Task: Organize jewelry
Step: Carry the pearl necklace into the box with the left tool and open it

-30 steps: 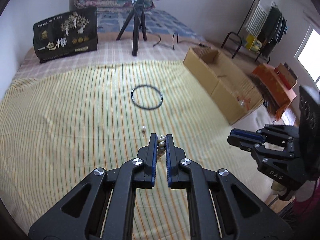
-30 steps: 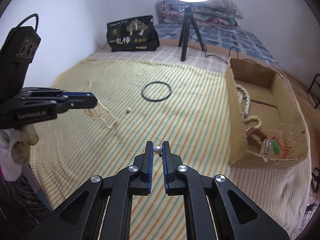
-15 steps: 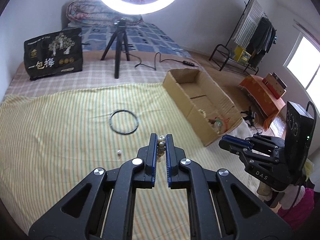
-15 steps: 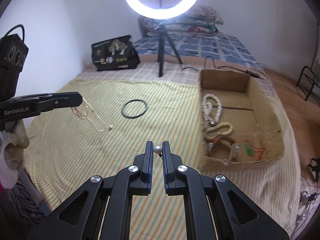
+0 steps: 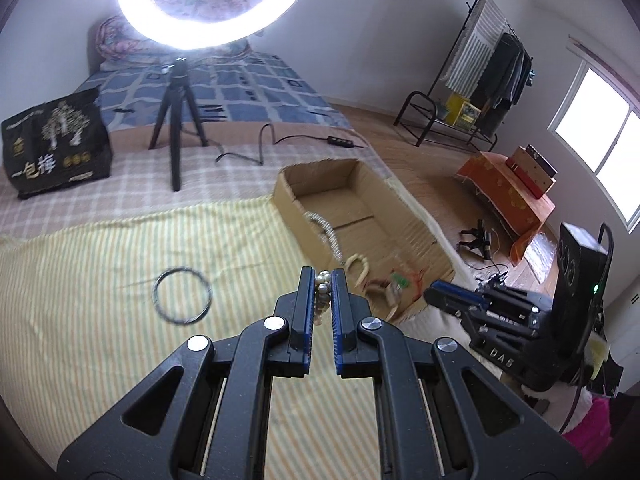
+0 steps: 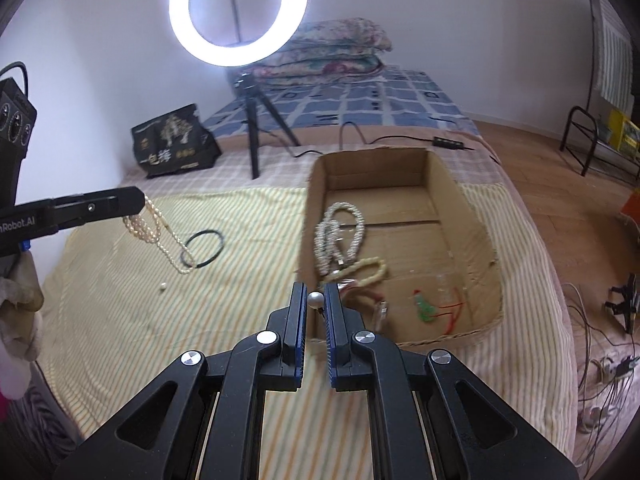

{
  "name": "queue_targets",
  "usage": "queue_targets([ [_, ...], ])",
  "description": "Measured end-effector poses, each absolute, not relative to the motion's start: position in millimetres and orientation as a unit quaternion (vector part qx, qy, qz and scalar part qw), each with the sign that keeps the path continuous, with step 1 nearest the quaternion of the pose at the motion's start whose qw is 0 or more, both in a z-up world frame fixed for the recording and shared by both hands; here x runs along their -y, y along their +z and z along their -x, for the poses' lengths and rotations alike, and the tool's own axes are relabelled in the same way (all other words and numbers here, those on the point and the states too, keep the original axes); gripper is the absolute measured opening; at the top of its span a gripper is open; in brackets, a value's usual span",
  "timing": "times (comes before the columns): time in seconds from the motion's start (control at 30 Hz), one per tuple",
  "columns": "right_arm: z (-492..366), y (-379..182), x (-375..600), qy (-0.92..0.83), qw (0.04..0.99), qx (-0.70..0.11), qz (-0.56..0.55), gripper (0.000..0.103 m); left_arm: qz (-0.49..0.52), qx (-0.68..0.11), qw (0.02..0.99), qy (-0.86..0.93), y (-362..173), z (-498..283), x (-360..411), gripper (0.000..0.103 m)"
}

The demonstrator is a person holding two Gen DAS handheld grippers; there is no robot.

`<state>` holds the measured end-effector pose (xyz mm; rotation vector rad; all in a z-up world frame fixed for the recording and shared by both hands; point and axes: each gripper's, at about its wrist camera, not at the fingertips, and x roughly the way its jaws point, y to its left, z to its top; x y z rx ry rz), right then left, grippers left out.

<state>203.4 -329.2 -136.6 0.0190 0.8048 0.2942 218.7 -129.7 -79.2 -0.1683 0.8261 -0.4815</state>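
My left gripper (image 5: pixel 322 276) is shut on a pearl necklace (image 5: pixel 321 296), held in the air above the striped cloth; in the right wrist view the necklace (image 6: pixel 154 228) hangs from that gripper (image 6: pixel 138 202). My right gripper (image 6: pixel 315 292) is shut on a pearl earring (image 6: pixel 315 300), near the cardboard box's (image 6: pixel 476 216) near left corner; it also shows in the left wrist view (image 5: pixel 434 293). The box holds a white bead necklace (image 6: pixel 340 236), a cream bead bracelet (image 6: pixel 366 272) and small trinkets. A black ring bangle (image 6: pixel 204 248) and a loose pearl (image 6: pixel 163 287) lie on the cloth.
A ring light on a tripod (image 6: pixel 252 136) and a black printed bag (image 6: pixel 174 148) stand behind the yellow striped cloth (image 6: pixel 240 280). Folded quilts (image 6: pixel 332 48) lie at the back. A clothes rack (image 5: pixel 496 64) and an orange-covered stand (image 5: pixel 508 200) are on the floor to the right.
Both grippers have risen and moved right toward the cardboard box, each keeping its hold. The necklace has lifted off the cloth and hangs free.
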Motion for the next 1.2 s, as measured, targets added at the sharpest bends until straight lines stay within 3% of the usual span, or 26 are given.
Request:
queue_targets([
  [0.7, -231.1, -155.9, 368.8, 0.103, 0.909, -0.402, -0.022, 0.007, 0.053, -0.392, 0.878, -0.269, -78.7, -305.3, 235.4, 0.006],
  [1.2, -244.3, -169.1, 375.8, 0.095, 0.904, -0.416, -0.020, 0.007, 0.048, -0.428, 0.860, -0.275, -113.2, -348.2, 285.8, 0.006],
])
